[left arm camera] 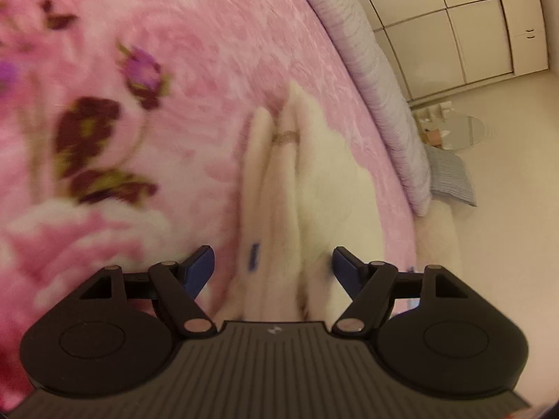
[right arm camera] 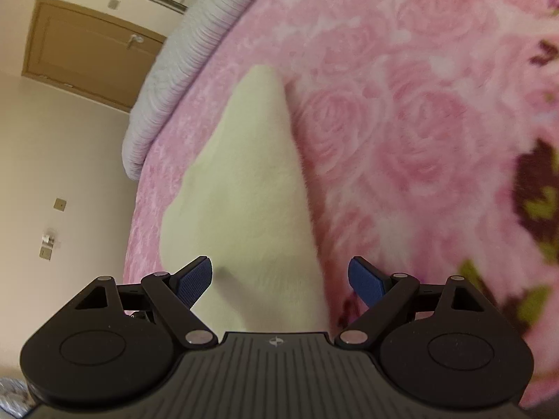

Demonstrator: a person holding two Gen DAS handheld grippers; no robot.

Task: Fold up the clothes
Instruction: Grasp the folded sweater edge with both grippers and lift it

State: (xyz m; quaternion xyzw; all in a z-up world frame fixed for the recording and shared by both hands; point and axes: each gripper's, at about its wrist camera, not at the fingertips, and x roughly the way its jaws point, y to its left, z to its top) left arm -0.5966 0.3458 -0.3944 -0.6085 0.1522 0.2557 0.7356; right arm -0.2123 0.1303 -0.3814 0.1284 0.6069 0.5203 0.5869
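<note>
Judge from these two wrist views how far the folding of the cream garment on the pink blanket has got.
Done: the cream garment lies on the pink floral blanket, and in the left view its folds look gathered lengthwise, though blur hides detail. In hand: nothing; the left gripper and right gripper are both open above the cloth. Left: gripping it and folding it.

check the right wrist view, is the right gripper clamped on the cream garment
No, the right gripper has its blue pads wide apart, with the cream garment lying ahead on the pink blanket.
</note>
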